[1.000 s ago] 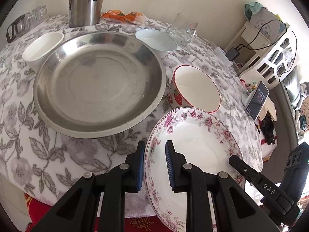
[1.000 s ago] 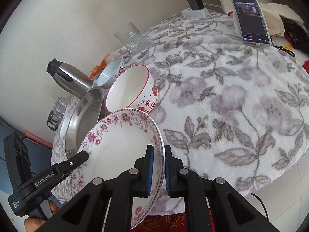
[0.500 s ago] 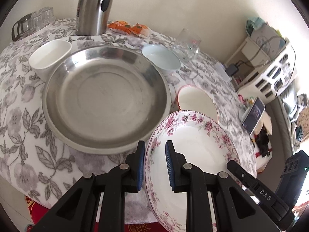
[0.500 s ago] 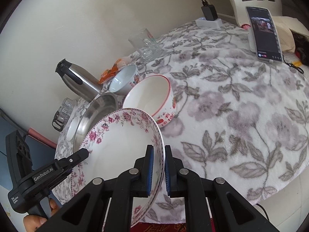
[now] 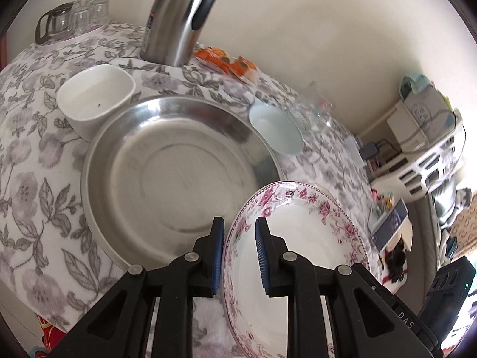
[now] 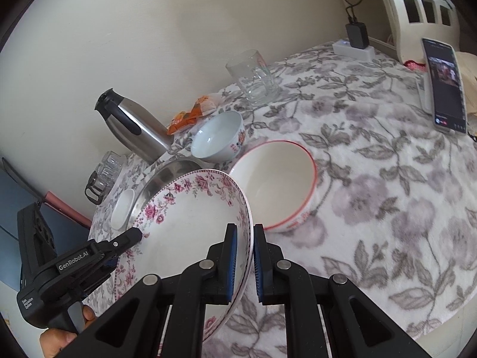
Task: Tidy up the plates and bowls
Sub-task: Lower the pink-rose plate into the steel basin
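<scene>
A white plate with a pink floral rim (image 5: 310, 238) (image 6: 190, 226) hangs tilted above the table, held on both sides. My left gripper (image 5: 238, 253) is shut on its left rim, and my right gripper (image 6: 245, 261) is shut on its right rim. Under and beyond the plate lies a large steel pan (image 5: 176, 173) (image 6: 167, 176). A red-rimmed white bowl (image 6: 277, 191) stands just past the plate's right side. A pale blue bowl (image 5: 275, 129) (image 6: 217, 135) sits behind the pan, and a square white bowl (image 5: 95, 97) (image 6: 122, 207) at its left.
A steel thermos jug (image 5: 179, 18) (image 6: 134, 125) stands at the wall with orange snack packets (image 5: 226, 59) beside it. A clear glass mug (image 6: 253, 77), a glass teapot with cups (image 5: 71, 19), a phone (image 6: 444, 86) and a power strip (image 6: 353, 49) are on the floral cloth.
Both grippers carried the floral plate up and leftward toward the steel pan; it now overlaps the pan's right edge, and the red-rimmed bowl is hidden behind it in the left wrist view.
</scene>
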The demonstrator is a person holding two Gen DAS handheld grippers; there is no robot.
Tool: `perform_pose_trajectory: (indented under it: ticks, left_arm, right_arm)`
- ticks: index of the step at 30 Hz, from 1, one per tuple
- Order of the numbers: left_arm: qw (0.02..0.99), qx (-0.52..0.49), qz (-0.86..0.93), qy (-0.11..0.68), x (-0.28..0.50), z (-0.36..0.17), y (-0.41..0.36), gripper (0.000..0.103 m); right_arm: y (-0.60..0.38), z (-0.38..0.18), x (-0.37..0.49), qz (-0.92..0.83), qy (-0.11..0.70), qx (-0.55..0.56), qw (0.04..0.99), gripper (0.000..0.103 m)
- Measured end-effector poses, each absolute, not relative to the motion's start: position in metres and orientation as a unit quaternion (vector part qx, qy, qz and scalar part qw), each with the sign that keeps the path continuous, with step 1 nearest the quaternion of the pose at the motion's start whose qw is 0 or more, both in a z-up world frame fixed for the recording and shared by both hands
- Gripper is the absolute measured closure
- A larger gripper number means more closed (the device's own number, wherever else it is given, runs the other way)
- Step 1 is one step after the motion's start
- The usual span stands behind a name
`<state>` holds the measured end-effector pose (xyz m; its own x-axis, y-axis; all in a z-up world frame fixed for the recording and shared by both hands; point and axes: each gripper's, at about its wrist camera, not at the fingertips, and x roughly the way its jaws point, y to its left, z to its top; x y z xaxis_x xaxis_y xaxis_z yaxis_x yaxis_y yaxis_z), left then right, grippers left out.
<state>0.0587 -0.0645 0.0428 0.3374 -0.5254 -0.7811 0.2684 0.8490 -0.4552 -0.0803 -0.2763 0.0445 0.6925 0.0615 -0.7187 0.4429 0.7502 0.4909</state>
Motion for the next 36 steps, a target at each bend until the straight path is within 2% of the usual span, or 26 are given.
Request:
perform_pose_trajectory:
  ticks: [10,36]
  left_arm:
    - [0.798,-0.182,-0.225,0.529,0.093,0.035,-0.051,0.081]
    - [0.805,-0.208,-0.173,0.529,0.147,0.022,0.002,0.081]
  right_arm:
    - [-0.272,0.049,-0.043,-0.102,0.367,0.326,0.865,0.092]
    - [-0.231,0.023,0.025,-0.064,0.396,0.326,0.856,0.092]
